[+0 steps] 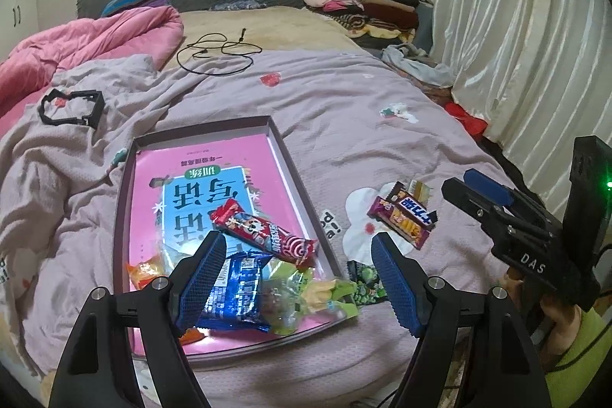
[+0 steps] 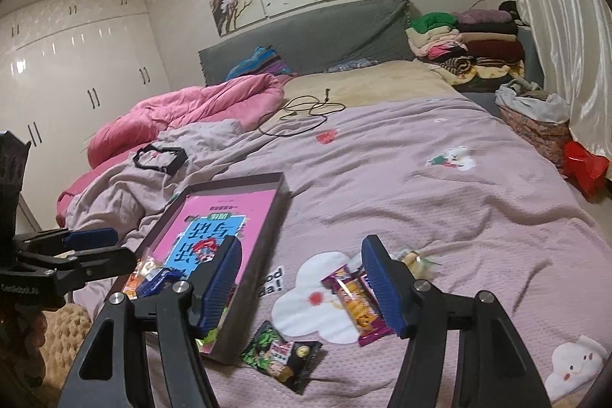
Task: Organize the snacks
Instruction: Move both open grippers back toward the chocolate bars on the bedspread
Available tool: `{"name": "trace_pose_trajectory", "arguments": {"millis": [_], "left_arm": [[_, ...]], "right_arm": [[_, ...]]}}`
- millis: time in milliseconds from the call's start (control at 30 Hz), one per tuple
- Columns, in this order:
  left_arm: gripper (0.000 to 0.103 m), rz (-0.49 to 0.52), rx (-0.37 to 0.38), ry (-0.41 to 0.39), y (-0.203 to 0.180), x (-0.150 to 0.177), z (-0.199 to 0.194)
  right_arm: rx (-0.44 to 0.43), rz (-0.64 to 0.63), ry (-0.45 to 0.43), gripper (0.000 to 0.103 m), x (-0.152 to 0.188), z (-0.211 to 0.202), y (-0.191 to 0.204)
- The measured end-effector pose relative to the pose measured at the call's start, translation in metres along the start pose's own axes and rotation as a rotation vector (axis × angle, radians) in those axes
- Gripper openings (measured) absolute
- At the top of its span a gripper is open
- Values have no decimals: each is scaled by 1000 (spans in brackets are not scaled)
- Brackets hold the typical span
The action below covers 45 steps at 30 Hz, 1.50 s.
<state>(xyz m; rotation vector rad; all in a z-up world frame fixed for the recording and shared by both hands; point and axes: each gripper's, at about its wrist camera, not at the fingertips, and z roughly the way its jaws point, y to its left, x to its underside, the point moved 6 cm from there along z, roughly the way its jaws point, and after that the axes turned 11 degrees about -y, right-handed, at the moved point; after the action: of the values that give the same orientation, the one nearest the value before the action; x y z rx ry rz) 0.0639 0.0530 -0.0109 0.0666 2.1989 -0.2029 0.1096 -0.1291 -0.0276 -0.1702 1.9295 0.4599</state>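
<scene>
A shallow box tray (image 1: 285, 155) with a pink printed bottom lies on the bed. It holds a red wafer bar (image 1: 264, 232), a blue packet (image 1: 239, 287), a green candy bag (image 1: 302, 293) and an orange packet (image 1: 143, 270). My left gripper (image 1: 302, 278) is open and empty above the tray's near end. On the sheet right of the tray (image 2: 248, 278) lie a purple snack bar (image 2: 354, 304), a dark blue bar (image 1: 417, 211), a small yellowish packet (image 2: 415, 260) and a green-black packet (image 2: 281, 354). My right gripper (image 2: 302, 285) is open and empty above them.
The bed has a lilac sheet (image 2: 420, 201), a pink quilt (image 1: 88, 41), a black cable (image 1: 218, 52) and a black plastic frame (image 1: 70, 108). Folded clothes (image 2: 466, 44) are stacked at the headboard. A curtain (image 1: 516, 37) hangs on the right, wardrobes (image 2: 76, 71) stand left.
</scene>
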Motion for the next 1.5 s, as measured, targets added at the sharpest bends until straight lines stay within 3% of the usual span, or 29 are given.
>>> {"name": "trace_pose_trajectory", "arguments": {"millis": [833,1167,1500], "left_arm": [[79,52,77,24,-47,-5,13],[79,36,128,77,-71,1,38],[79,24,131,135,-86,9,72]], "right_arm": [[80,72,-34,65,-8,-10,-50],[100,104,-9,65,-3,-5,-69],[111,158,53,65,11,9,-90]]}}
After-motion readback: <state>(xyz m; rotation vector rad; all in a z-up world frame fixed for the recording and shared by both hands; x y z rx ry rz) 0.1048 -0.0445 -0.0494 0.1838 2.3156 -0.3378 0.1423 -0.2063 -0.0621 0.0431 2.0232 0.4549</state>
